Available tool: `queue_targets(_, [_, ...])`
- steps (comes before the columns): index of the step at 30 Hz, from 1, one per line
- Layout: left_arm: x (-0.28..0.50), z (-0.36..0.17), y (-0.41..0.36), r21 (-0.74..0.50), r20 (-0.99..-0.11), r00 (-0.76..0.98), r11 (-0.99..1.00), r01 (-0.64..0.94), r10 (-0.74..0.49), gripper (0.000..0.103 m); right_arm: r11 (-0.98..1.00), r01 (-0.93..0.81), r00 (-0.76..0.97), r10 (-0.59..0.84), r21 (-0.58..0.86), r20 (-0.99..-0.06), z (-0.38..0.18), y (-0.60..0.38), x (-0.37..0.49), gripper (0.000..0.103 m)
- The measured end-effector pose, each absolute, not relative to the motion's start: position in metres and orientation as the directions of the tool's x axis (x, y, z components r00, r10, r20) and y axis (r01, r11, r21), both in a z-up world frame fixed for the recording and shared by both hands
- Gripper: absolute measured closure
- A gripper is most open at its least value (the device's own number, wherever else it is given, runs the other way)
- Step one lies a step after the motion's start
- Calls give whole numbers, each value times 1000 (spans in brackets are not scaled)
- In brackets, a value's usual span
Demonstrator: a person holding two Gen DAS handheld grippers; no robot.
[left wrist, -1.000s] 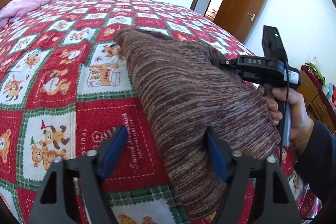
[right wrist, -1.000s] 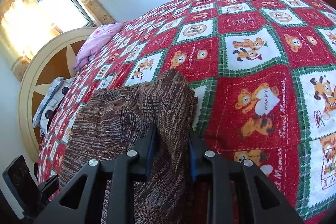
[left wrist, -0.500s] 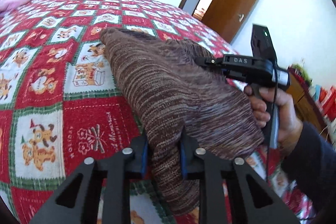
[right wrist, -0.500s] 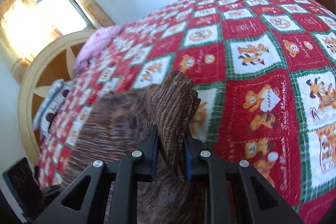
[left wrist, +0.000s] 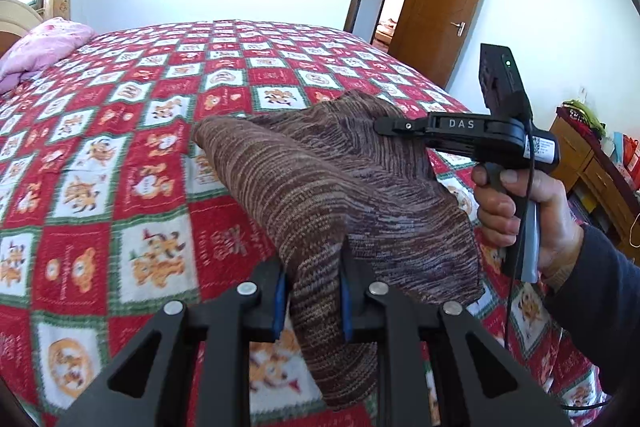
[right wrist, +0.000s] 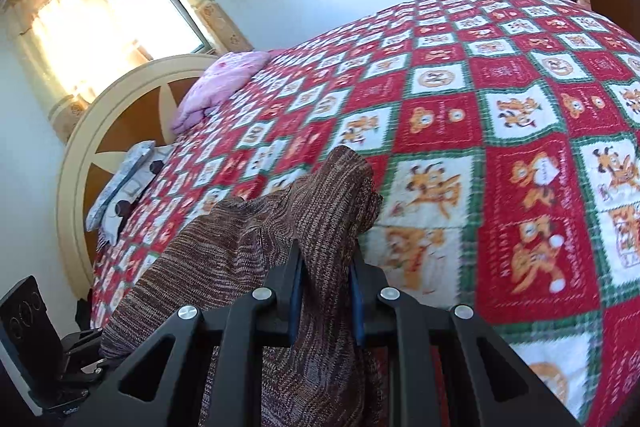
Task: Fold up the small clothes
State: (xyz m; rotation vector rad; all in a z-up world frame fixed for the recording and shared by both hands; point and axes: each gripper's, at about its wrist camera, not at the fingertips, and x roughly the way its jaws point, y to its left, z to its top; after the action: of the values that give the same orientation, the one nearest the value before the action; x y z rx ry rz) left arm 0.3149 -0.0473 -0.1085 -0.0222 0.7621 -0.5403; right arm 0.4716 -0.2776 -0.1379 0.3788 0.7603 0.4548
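A brown striped knit garment (left wrist: 320, 187) hangs lifted above the red patchwork bedspread (left wrist: 120, 147). My left gripper (left wrist: 312, 291) is shut on its near left corner, cloth pinched between the blue pads. In the left wrist view the right gripper (left wrist: 384, 126) grips the garment's right edge, held by a person's hand (left wrist: 520, 211). In the right wrist view my right gripper (right wrist: 326, 291) is shut on a bunched fold of the knit garment (right wrist: 280, 227), which drapes down to the left. The other gripper's body (right wrist: 48, 355) shows at the lower left.
The bedspread (right wrist: 500, 147) covers the whole bed. A pink pillow (left wrist: 44, 43) and a round headboard (right wrist: 120, 99) are at the head end. An open wooden door (left wrist: 440, 3) and a wooden dresser (left wrist: 592, 155) stand to the right.
The left gripper's jaws closed on the garment's corner, and the right gripper tightened on its fold. Both grippers then rose and lifted the garment off the bedspread.
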Motion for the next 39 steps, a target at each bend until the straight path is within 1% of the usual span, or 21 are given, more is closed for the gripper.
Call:
queue_targets(6, [299, -97, -24, -209, -626, 629, 876, 435, -462, 81, 818, -292, 616, 557, 496, -557, -130, -251, 462, 84])
queue_targets(15, [283, -85, 11, -204, -611, 671, 902, 380, -421, 82, 787, -350, 590, 606, 507, -534, -117, -202, 452, 84])
queue_targets(21, [267, -74, 41, -212, -573, 711, 912, 351, -407, 82, 757, -387, 562, 647, 527, -516, -107, -165, 453, 85])
queue_targets(29, [255, -68, 81, -207, -558, 755, 939, 275, -344, 82, 706, -460, 513, 706, 539, -488, -96, -106, 452, 85])
queue_targets(39, [235, -61, 122, -181, -549, 792, 963, 199, -267, 82, 648, -519, 442, 762, 558, -474, -90, -44, 450, 86])
